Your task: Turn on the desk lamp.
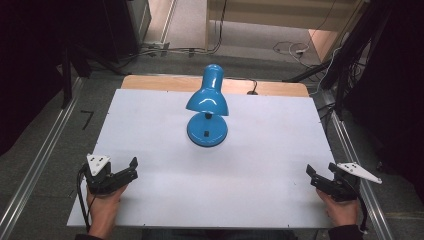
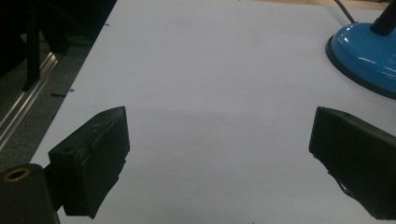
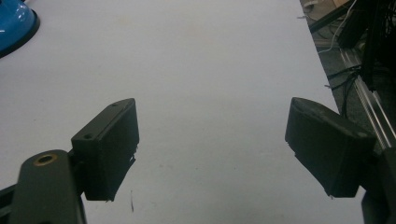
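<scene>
A blue desk lamp (image 1: 208, 107) stands upright near the middle of the white table top (image 1: 165, 190), its shade tipped toward me over its round base (image 1: 207, 132). Its base also shows at the upper right of the left gripper view (image 2: 364, 56) and at the upper left corner of the right gripper view (image 3: 14, 23). My left gripper (image 1: 127, 169) rests at the table's front left, open, with nothing between its jaws (image 2: 219, 158). My right gripper (image 1: 317, 175) rests at the front right, also open and empty (image 3: 212, 149).
A black cord (image 1: 252, 86) runs from the lamp over the table's wooden back edge (image 1: 150, 82). Metal rails (image 1: 35, 170) flank the table on both sides. Cables (image 1: 290, 49) lie on the floor behind, and dark stands are at both sides.
</scene>
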### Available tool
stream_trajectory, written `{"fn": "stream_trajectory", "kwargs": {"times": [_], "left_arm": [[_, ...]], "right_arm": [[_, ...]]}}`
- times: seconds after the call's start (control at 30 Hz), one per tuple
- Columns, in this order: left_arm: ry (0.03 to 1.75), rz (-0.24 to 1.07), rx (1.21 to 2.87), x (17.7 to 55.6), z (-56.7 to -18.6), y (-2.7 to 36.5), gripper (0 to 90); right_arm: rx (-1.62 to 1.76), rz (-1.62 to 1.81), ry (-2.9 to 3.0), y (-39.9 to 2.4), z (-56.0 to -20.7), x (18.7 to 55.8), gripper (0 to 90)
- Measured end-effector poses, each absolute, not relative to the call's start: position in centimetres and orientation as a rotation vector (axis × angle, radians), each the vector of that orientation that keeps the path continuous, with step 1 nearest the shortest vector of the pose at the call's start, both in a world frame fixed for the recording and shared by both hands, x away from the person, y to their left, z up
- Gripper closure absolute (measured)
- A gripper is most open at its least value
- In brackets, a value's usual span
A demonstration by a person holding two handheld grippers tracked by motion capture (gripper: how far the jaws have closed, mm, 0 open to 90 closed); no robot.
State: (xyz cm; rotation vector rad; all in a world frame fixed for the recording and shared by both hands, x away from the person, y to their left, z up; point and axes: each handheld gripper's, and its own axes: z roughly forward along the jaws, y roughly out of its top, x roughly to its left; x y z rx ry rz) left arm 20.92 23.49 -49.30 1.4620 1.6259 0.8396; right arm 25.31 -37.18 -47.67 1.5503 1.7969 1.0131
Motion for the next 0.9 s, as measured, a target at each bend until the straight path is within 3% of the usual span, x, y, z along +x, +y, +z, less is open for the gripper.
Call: {"fn": "stream_trajectory", "kwargs": {"times": [0.9], "left_arm": [[1.597,0.772,1.45,21.5,-49.2,22.3,13.4]], "right_arm": [[1.549,1.001,1.812,-36.9,-47.8,25.5,16.1]]}}
